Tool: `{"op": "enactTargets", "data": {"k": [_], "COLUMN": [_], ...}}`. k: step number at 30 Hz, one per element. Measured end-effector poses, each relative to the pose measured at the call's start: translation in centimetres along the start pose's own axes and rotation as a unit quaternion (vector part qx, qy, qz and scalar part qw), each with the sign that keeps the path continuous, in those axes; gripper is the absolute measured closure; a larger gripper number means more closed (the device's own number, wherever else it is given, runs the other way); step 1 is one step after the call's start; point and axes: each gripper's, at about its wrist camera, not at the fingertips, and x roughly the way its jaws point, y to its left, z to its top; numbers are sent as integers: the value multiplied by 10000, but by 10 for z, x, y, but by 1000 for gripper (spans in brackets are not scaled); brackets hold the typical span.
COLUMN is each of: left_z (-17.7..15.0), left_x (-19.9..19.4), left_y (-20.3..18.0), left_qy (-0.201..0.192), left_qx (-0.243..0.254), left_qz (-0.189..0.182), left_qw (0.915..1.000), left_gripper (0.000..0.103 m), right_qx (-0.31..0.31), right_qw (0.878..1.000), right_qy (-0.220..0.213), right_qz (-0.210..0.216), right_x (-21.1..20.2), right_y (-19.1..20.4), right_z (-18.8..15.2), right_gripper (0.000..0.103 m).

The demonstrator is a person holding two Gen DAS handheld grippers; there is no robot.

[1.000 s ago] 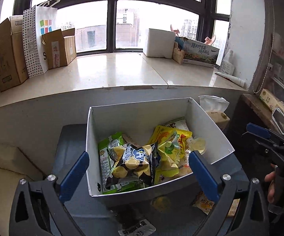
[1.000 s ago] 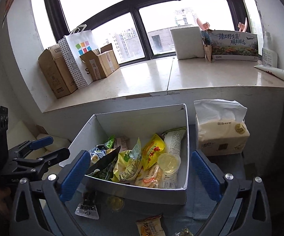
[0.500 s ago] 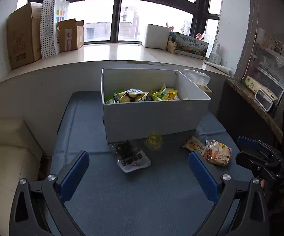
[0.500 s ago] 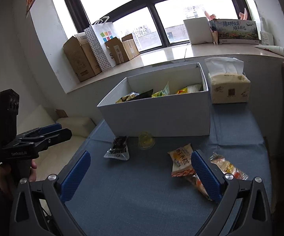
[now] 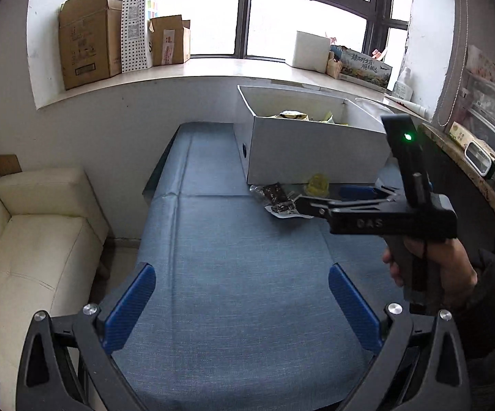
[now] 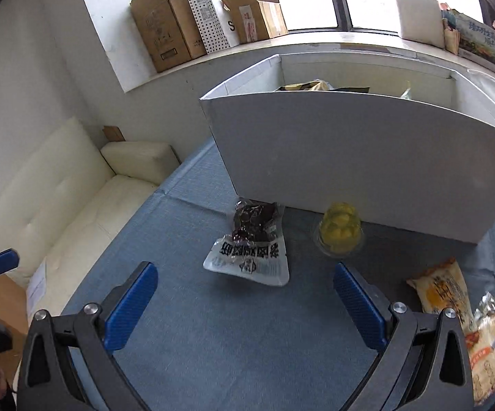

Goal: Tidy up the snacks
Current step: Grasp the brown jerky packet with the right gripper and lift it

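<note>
A white box point(image 6: 367, 157) holding several snack packs stands on the blue table point(image 6: 213, 342). In front of it lie a clear packet of dark snack point(image 6: 252, 243), a yellow jelly cup point(image 6: 339, 233), an orange packet point(image 6: 444, 291) and a clear bread packet point(image 6: 490, 342). My right gripper point(image 6: 245, 301) is open just in front of the dark packet, low over the table. It also shows in the left wrist view point(image 5: 319, 200) beside the dark packet point(image 5: 278, 200). My left gripper point(image 5: 242, 308) is open and empty, back over bare table.
A cream sofa point(image 5: 35, 239) stands left of the table. Cardboard boxes point(image 5: 86, 30) and a dotted paper bag point(image 5: 136, 24) sit on the windowsill. A shelf point(image 5: 480, 150) with small items is on the right.
Both grippers pulled back from above the box. The right gripper then dropped low toward the dark packet. The left gripper swung back and left.
</note>
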Motion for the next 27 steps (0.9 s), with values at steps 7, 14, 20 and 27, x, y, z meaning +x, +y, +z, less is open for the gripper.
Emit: {"op": "enactTargets", "data": {"k": [7, 14, 20, 27], "left_z": [-6, -8, -9, -8], "left_x": [8, 9, 15, 15], "left_y": [18, 22, 15, 13], "left_qy": [144, 144, 239, 219], "left_qx": [-248, -209, -116, -70], "left_qz": [49, 165, 154, 143], "left_qw": [9996, 9995, 9995, 9996], "left_gripper": [0, 0, 0, 0], "right_qx": [-242, -714, -806, -592], "right_qw": [9985, 9914, 9907, 9936], "right_qy": [435, 729, 641, 536], "right_qz": [-225, -825, -887, -799], "right_x": [53, 80, 71, 53], "right_y": [18, 25, 25, 21], "right_z": [18, 17, 12, 7], "right_gripper": [0, 10, 38, 45]}}
